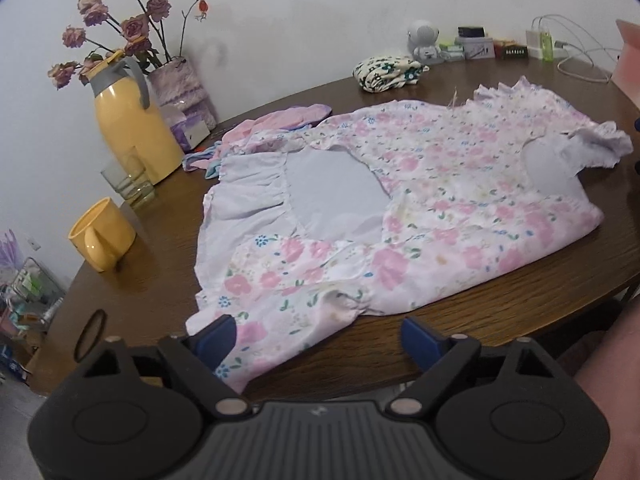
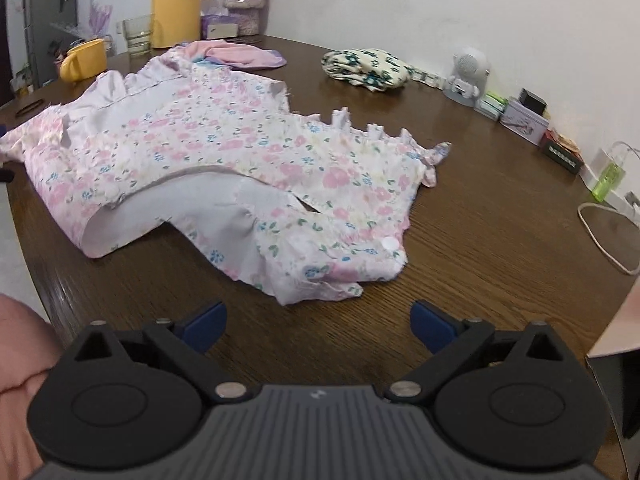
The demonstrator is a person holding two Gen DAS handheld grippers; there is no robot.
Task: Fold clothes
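Each camera sits just behind its own jaws, angled down across the brown worktop (image 1: 520,280) from its near edge. The left wrist view hangs over a corner of the floral garment (image 1: 400,200); the right wrist view stands slightly back. Both share the garment, the yellow jug (image 1: 132,120) and the far wall.

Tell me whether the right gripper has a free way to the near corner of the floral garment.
Probably yes. The right gripper stands open over bare table, and the floral garment ends in a loose corner just ahead of its fingers, with nothing between them.
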